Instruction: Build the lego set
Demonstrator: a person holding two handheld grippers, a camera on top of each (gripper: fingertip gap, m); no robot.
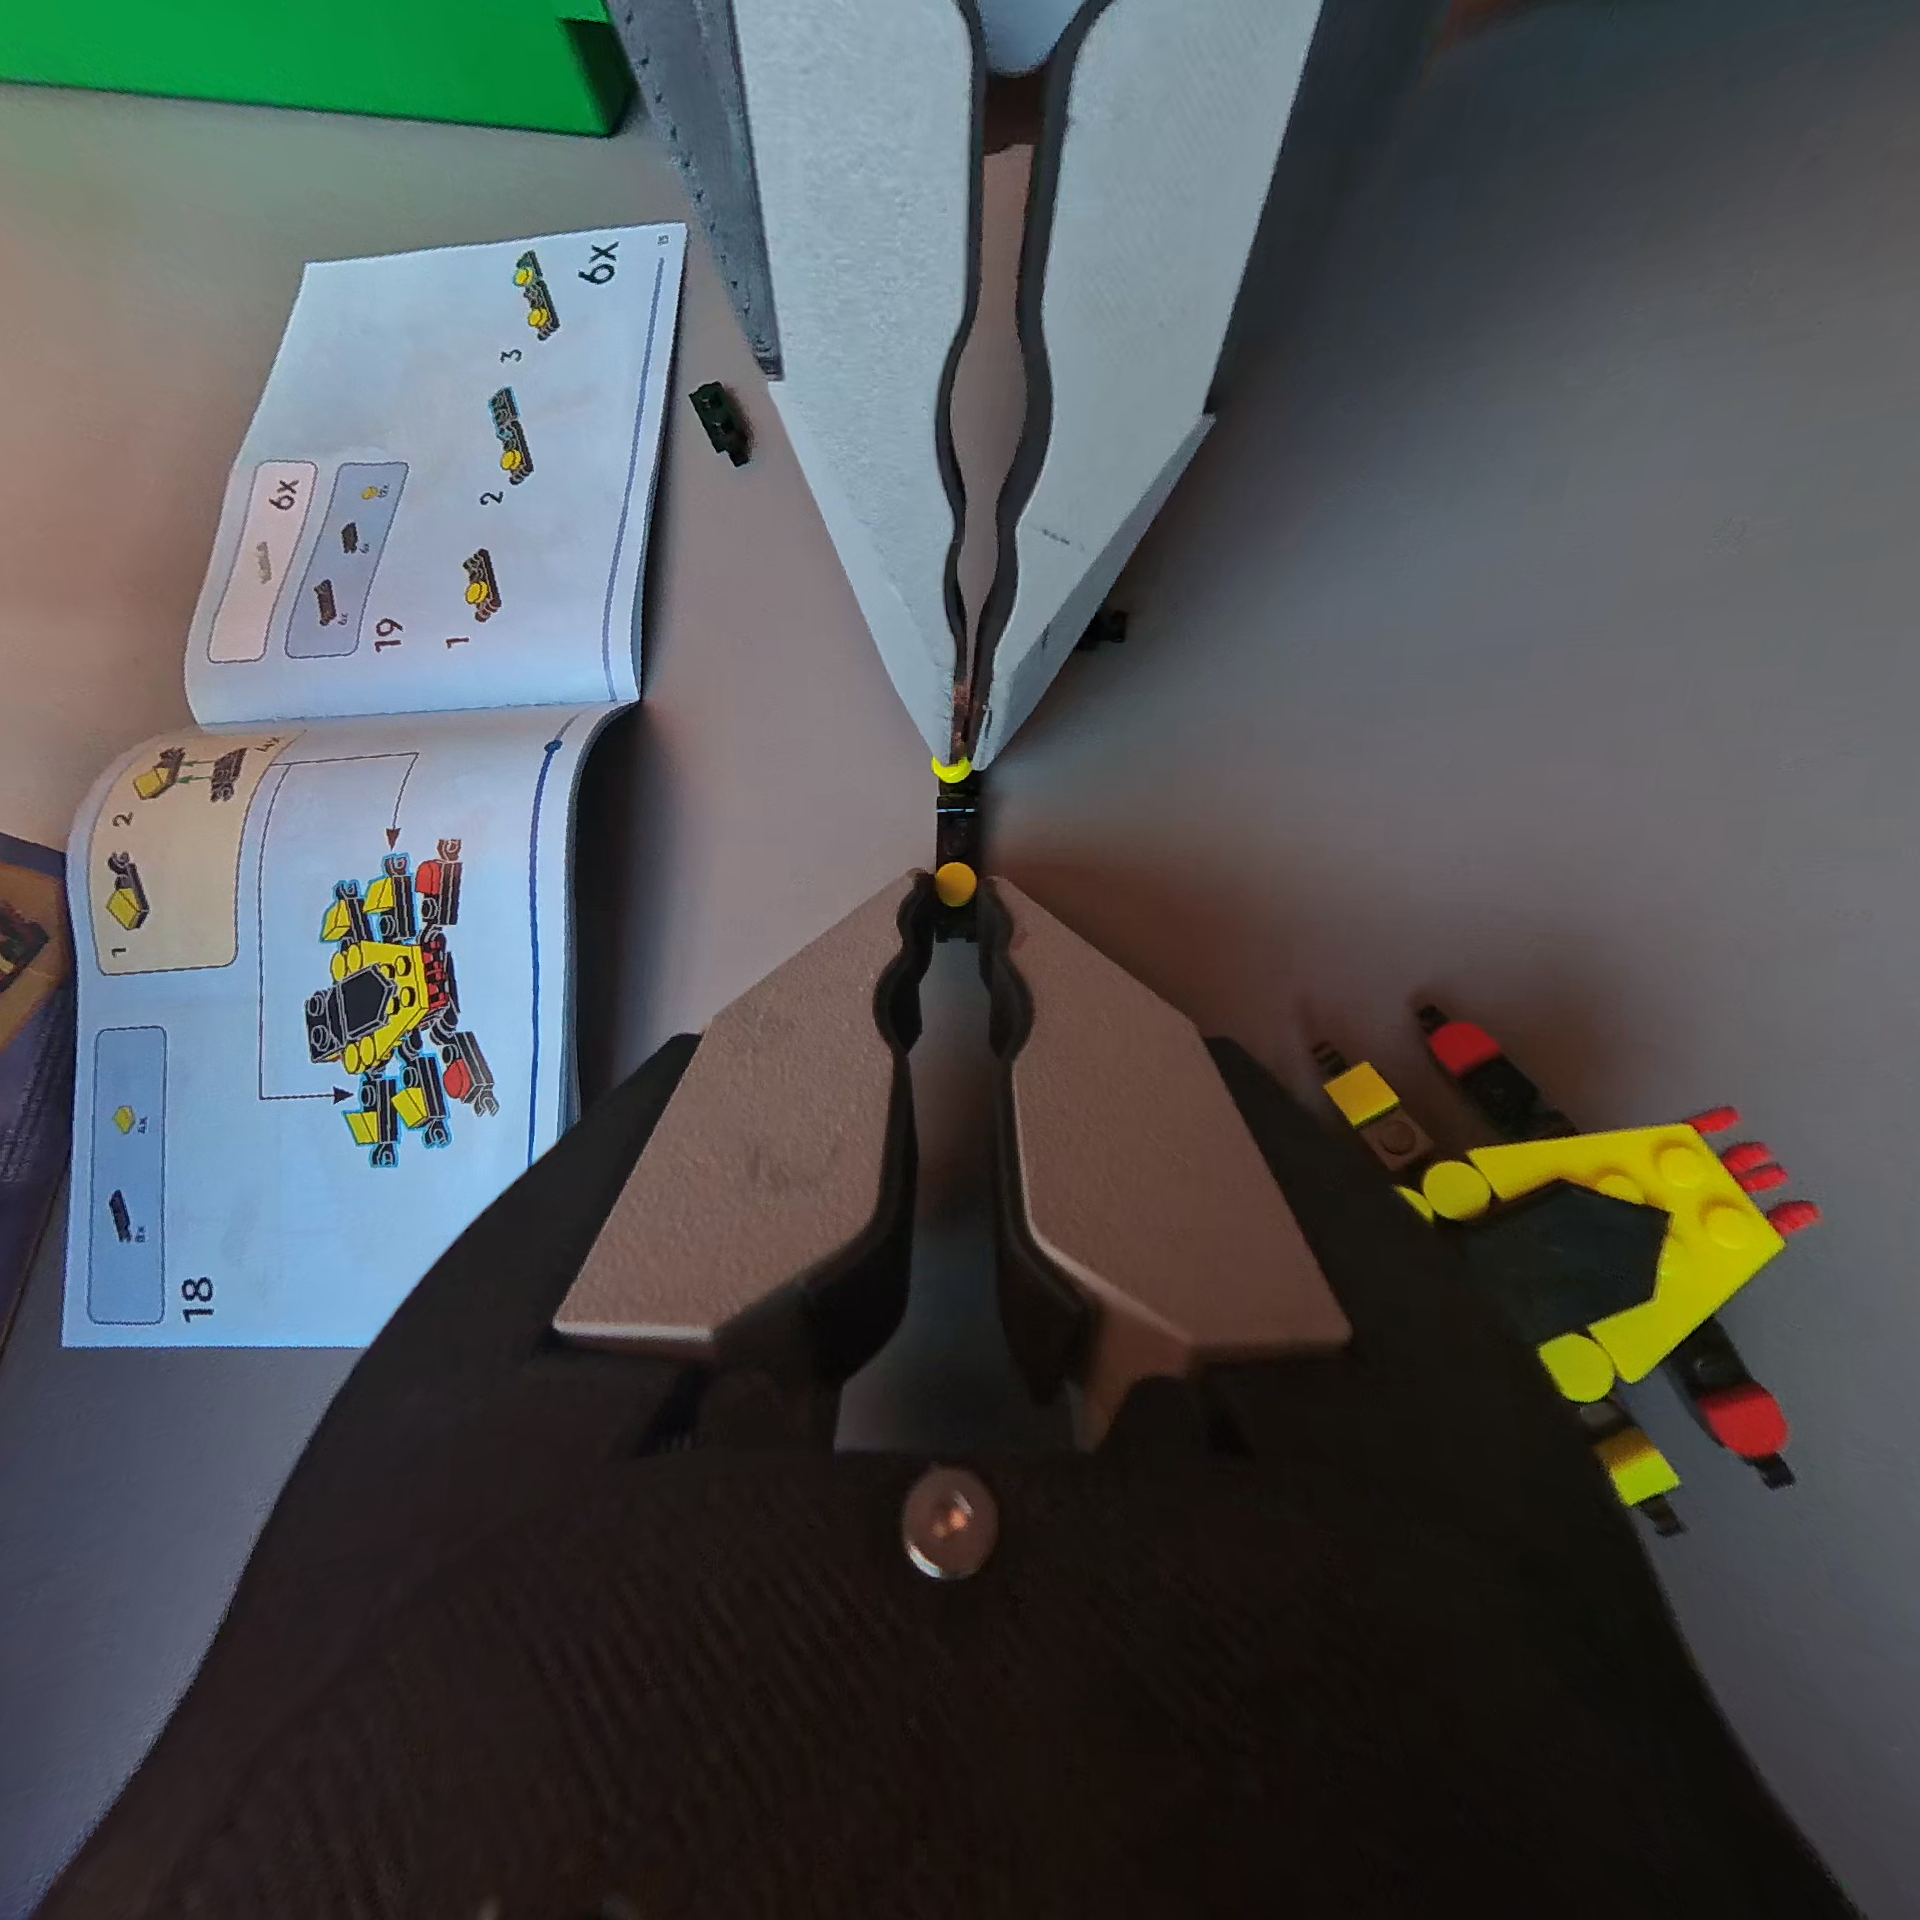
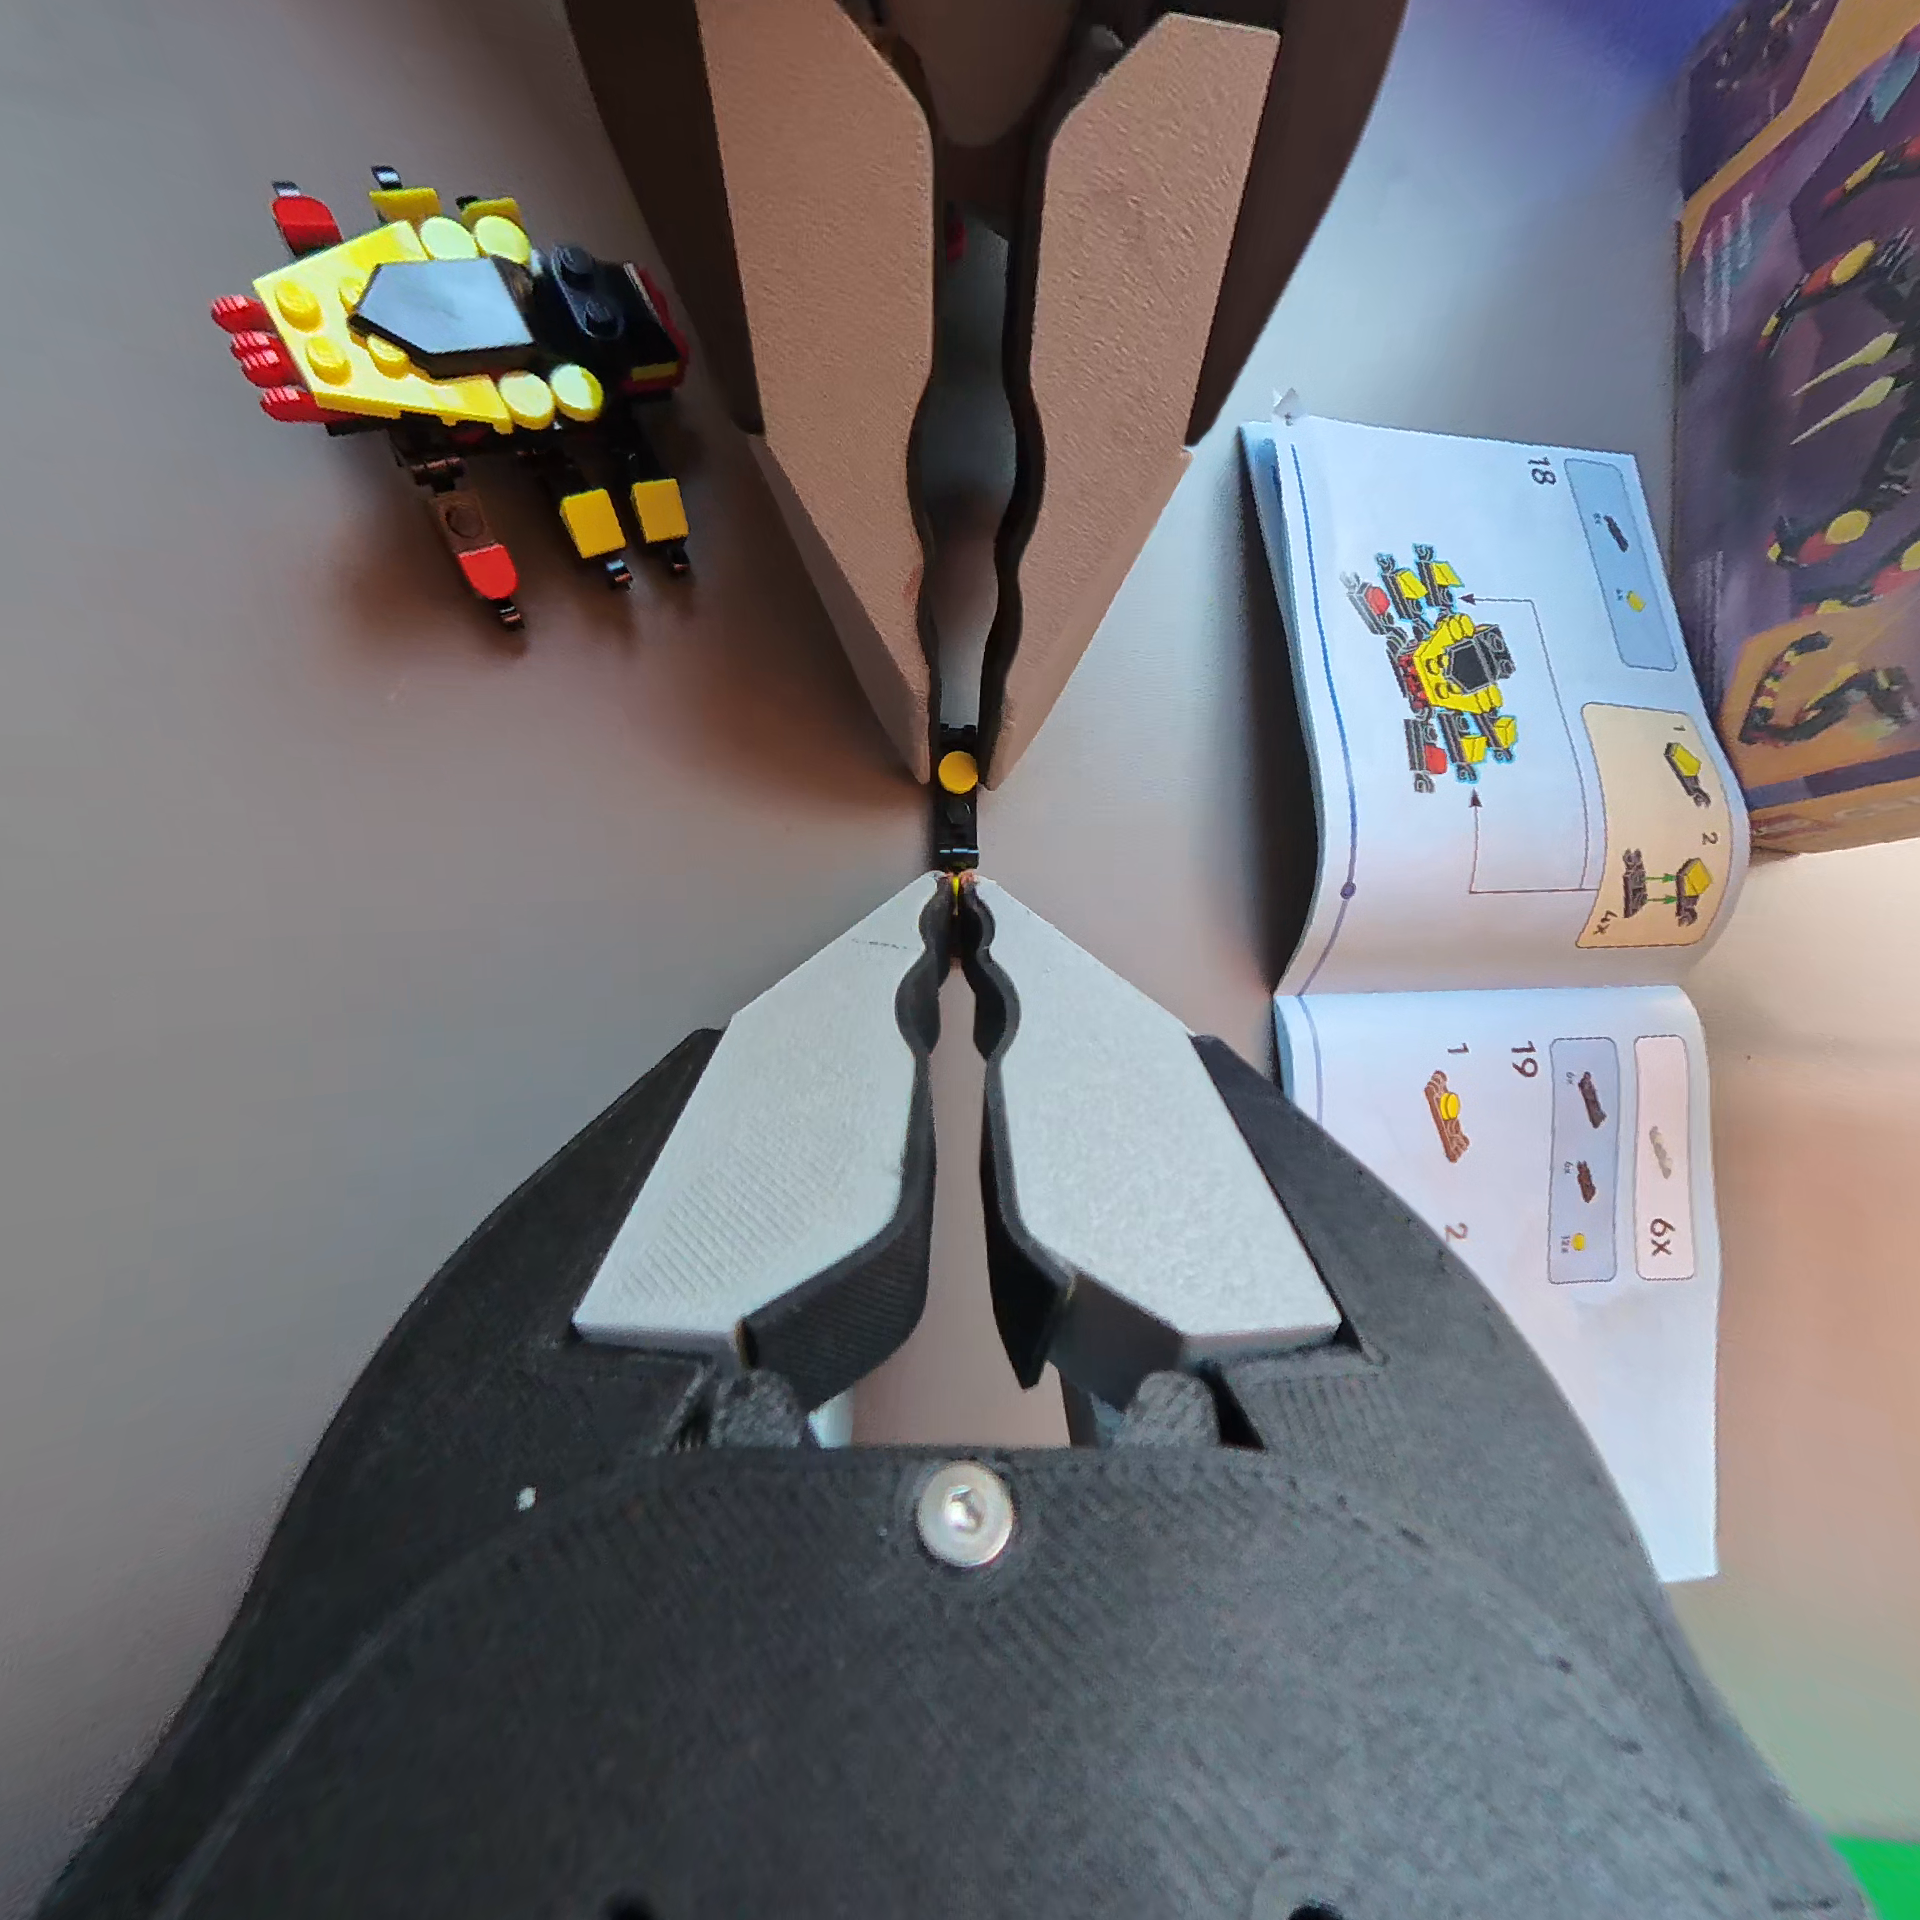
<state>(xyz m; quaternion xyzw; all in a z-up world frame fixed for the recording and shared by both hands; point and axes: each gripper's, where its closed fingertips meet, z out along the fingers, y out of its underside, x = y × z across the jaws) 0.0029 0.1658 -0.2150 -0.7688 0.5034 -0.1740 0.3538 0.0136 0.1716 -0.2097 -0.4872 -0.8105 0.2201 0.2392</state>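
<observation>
My left gripper (image 1: 954, 906), with tan fingers, is shut on a narrow black plate (image 1: 956, 831) that carries a yellow round tile (image 1: 954, 883) at my fingertips. My right gripper (image 2: 956, 891), with grey fingers, comes in from the opposite side and is shut on a second yellow round tile (image 1: 951, 769), held edge-on at the plate's free end (image 2: 956, 826). In the right wrist view the left gripper (image 2: 956, 771) pinches the plate at its first tile (image 2: 956, 771). The partly built yellow, black and red model (image 1: 1600, 1247) lies on the table (image 2: 447, 332).
An open instruction booklet (image 1: 364, 727) lies on the table beside the grippers (image 2: 1486, 779). A printed box (image 2: 1808, 416) stands behind it. A green object (image 1: 312, 52) sits at the far edge. A loose black piece (image 1: 720, 421) lies near the booklet, and another (image 1: 1101, 629) by the grey finger.
</observation>
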